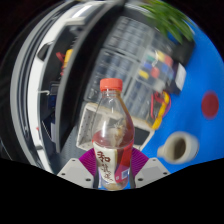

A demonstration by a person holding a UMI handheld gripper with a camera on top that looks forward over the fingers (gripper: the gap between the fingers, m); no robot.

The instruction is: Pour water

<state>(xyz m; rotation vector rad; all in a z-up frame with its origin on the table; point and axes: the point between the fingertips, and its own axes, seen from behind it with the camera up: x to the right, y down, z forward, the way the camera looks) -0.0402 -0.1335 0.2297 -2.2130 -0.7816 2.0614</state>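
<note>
There was one clear plastic bottle with one orange cap. One white cup stood on one blue table. One gripper showed two fingers, each with a purple pad.

Bottle: clear body, orange-red cap, label in dark red and white with dark lettering. Fingers: purple pads, grey outer faces. Worktop: bright blue with one red disc. Cup: beige. Foliage: green.
</note>
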